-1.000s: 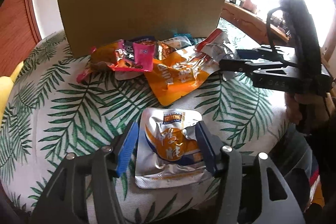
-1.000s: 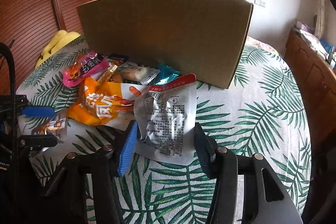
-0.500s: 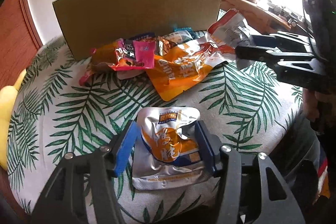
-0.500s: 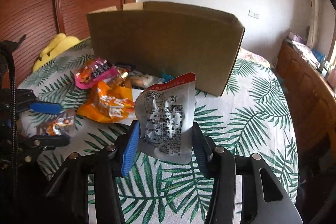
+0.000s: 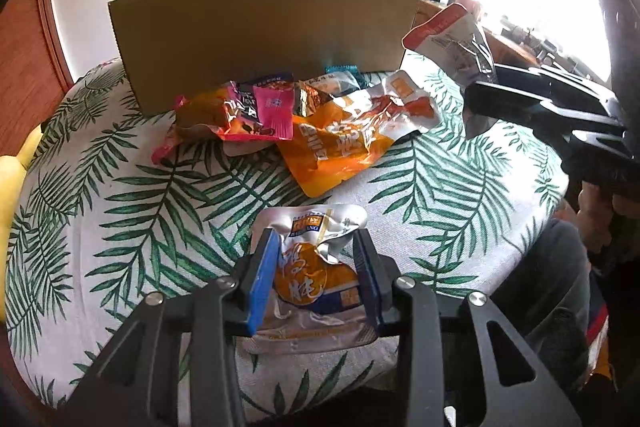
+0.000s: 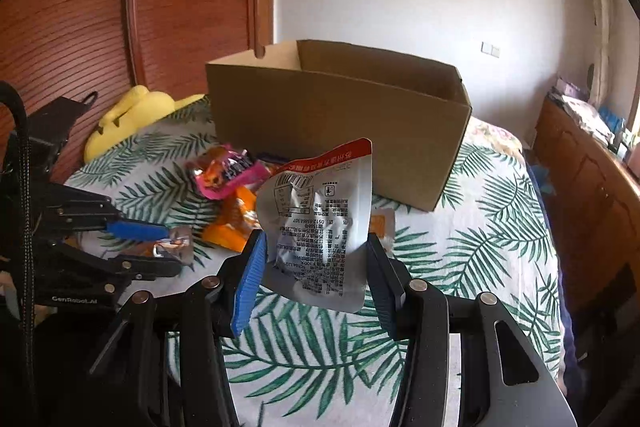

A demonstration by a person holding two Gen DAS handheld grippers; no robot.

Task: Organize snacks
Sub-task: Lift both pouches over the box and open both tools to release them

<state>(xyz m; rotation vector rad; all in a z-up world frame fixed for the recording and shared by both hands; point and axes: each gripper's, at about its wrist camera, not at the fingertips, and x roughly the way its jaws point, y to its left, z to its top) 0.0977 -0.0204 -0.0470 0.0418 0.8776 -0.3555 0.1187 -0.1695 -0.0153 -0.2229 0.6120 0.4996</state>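
Observation:
My left gripper (image 5: 316, 259) is shut on a silver and orange snack pouch (image 5: 312, 267), crumpling it just above the leaf-print cloth. My right gripper (image 6: 316, 263) is shut on a silver pouch with a red top (image 6: 320, 223) and holds it upright in the air, well above the cloth. That pouch also shows at the right of the left wrist view (image 5: 452, 39). An open cardboard box (image 6: 340, 115) stands behind a pile of snacks: an orange bag (image 5: 340, 143) and a pink packet (image 5: 256, 111).
A leaf-print cloth (image 5: 120, 195) covers the surface. A yellow plush (image 6: 128, 115) lies left of the box by a wooden door (image 6: 80, 7). A wooden cabinet (image 6: 592, 187) stands at the right.
My right gripper has lifted the red-topped pouch off the pile and upward. My left gripper has closed tighter on the silver and orange pouch and raised it slightly.

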